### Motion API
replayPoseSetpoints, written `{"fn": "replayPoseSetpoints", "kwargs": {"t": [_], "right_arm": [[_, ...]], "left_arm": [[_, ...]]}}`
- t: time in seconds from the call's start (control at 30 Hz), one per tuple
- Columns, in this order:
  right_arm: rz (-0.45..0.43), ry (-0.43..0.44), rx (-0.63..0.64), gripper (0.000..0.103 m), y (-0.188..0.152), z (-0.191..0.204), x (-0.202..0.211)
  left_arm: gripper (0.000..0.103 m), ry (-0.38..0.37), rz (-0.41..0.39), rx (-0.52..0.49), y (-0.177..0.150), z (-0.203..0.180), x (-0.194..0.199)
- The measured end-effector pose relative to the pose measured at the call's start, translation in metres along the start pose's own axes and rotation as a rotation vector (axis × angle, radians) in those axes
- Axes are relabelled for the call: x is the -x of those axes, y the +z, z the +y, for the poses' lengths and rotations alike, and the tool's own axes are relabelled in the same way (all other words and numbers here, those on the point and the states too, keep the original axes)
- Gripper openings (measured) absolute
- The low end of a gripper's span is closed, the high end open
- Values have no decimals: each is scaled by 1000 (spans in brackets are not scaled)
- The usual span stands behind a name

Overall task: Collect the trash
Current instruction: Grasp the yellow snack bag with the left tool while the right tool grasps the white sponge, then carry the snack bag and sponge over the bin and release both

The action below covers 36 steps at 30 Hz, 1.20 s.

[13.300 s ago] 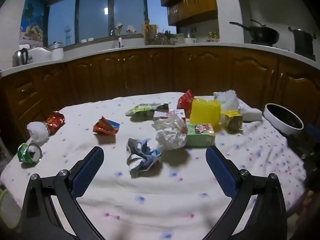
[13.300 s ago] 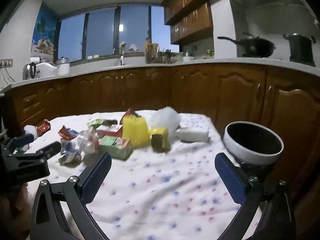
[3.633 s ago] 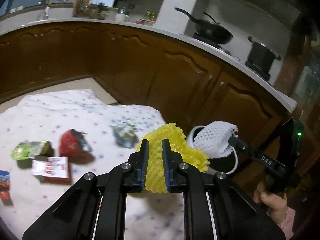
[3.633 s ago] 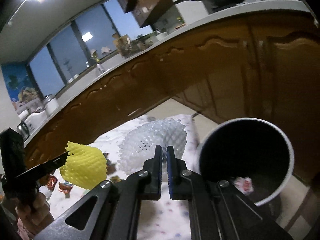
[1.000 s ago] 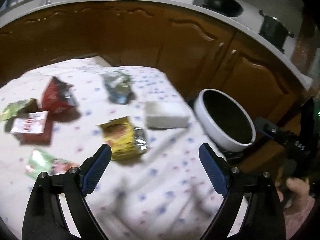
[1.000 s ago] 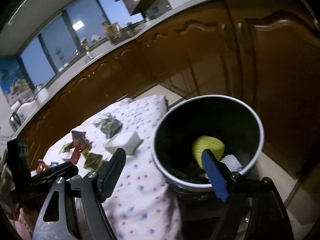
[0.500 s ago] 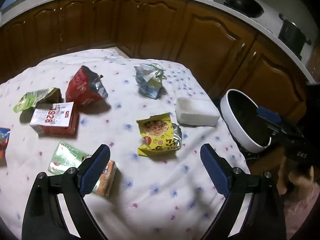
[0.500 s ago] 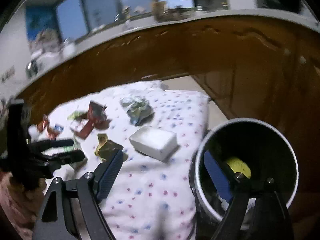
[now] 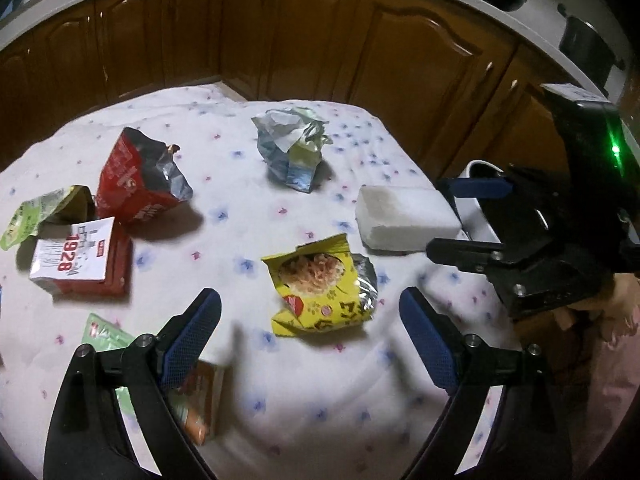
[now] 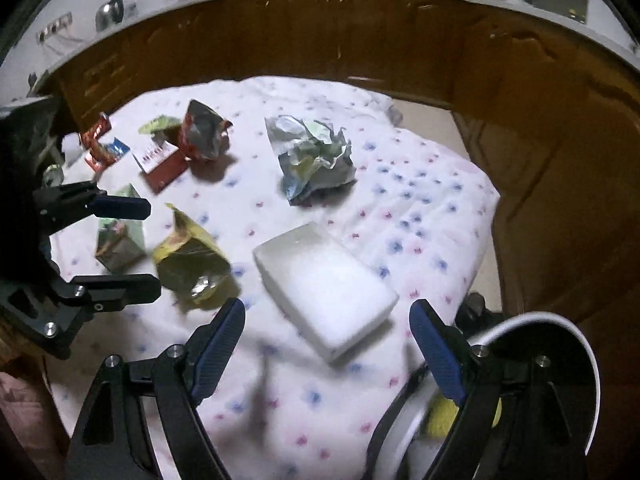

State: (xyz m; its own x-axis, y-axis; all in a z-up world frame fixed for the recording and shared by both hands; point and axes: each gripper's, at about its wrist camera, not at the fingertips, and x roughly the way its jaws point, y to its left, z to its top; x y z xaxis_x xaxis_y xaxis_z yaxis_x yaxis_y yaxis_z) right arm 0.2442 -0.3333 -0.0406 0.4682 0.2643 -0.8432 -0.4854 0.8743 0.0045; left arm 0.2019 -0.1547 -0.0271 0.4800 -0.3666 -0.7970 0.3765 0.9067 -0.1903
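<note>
A red-and-white carton [image 9: 78,260] reads "1928"; the left gripper [image 9: 310,330], closing yet empty, hangs above a crumpled yellow snack bag [image 9: 322,288]; right gripper [image 10: 330,344] spread, empty

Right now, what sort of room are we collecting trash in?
Most likely a home kitchen: wooden cabinets run under a pale countertop, and a dark pot stands on it. The trash lies on a table covered with a flowered cloth.

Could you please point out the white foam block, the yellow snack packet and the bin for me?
white foam block [image 10: 326,290], right wrist view, top face.
yellow snack packet [image 9: 320,288], left wrist view, printed front.
bin [image 10: 586,354], right wrist view, white rim.
</note>
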Motion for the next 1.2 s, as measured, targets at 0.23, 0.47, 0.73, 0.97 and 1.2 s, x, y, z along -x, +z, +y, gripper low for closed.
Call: {"fn": "replayPoseSetpoints", "kwargs": {"t": [0.23, 0.47, 0.73, 0.97, 1.2], "right_arm": [[47, 31, 25, 73, 7, 4, -20], [-58, -21, -79, 63, -9, 6, 5], [-263, -47, -377, 63, -55, -5, 75], [-360, -107, -592, 63, -104, -14, 120], [-401, -137, -698, 64, -140, -27, 142]], "left_arm": [[39, -55, 38, 6, 1, 5, -12], [28, -94, 3, 25, 1, 11, 5], [28, -151, -37, -22, 5, -11, 28], [28, -223, -51, -86, 9, -52, 35], [28, -265, -51, -149, 15, -94, 32]]}}
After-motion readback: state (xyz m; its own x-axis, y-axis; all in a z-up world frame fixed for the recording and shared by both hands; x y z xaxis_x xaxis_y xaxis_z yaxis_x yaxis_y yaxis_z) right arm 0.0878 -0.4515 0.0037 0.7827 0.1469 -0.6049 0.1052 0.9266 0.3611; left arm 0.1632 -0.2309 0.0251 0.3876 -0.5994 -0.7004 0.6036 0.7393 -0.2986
